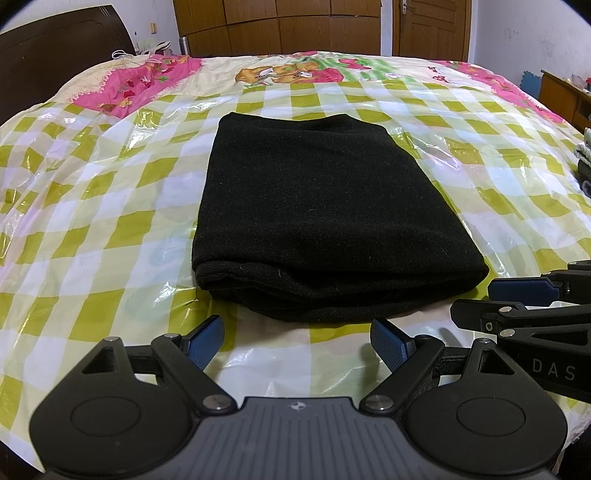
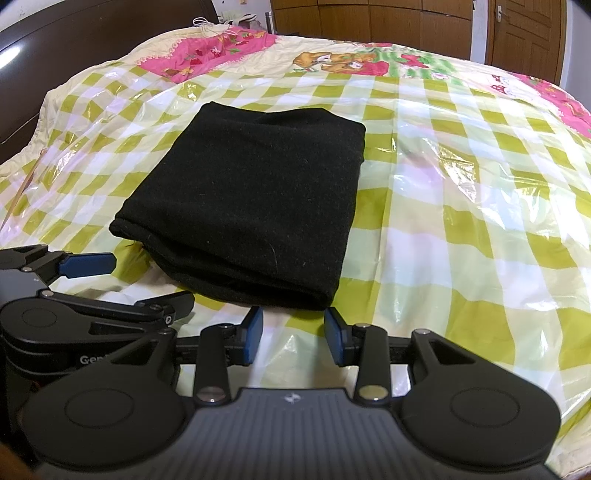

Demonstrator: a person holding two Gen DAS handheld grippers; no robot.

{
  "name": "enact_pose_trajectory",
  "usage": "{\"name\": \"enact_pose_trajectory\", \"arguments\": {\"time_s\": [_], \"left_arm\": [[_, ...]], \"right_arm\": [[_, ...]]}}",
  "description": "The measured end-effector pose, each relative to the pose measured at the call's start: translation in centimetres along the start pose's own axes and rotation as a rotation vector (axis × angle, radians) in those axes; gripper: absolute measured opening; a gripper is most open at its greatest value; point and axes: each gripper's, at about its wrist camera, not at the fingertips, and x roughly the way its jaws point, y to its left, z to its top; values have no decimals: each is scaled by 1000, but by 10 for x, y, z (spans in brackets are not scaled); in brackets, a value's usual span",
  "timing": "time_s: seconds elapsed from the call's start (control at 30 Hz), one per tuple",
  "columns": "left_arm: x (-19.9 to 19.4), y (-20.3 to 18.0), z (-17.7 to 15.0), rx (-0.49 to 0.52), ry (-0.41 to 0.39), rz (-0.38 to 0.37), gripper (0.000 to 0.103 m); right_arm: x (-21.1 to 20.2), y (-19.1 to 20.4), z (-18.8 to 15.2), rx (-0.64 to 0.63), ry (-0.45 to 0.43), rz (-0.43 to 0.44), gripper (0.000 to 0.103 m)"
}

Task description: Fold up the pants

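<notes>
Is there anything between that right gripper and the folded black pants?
Nothing: only a short strip of the checkered plastic sheet separates the open right gripper from the pants, seen in the right wrist view.

looks like a home bedroom: big bed [image 1: 110, 206] with a cartoon quilt [image 1: 280, 72], dark headboard [image 1: 55, 48], wooden wardrobe [image 1: 277, 26] and door [image 1: 432, 27] behind

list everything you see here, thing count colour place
pants: one, black, folded into a layered rectangle at the middle of the bed
plastic sheet: one, green and white check, under the pants
quilt: one, cream and pink print, far end of the bed
headboard: one, dark brown, far left
wardrobe: one, brown wood, behind the bed
door: one, brown, far right
left gripper: open, empty, before the near edge of the pants
right gripper: open, empty, beside it
</notes>
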Motion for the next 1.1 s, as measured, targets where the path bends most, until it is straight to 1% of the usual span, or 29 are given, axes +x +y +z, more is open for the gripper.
{"name": "enact_pose_trajectory", "arguments": {"time_s": [0.83,1.1], "left_arm": [[-1,-1,0,5,-2,5,96],[-2,-1,0,11,-4,6,93]], "right_arm": [[0,0,0,0,-1,-1,37],[0,0,0,0,2,-1,37]]}}
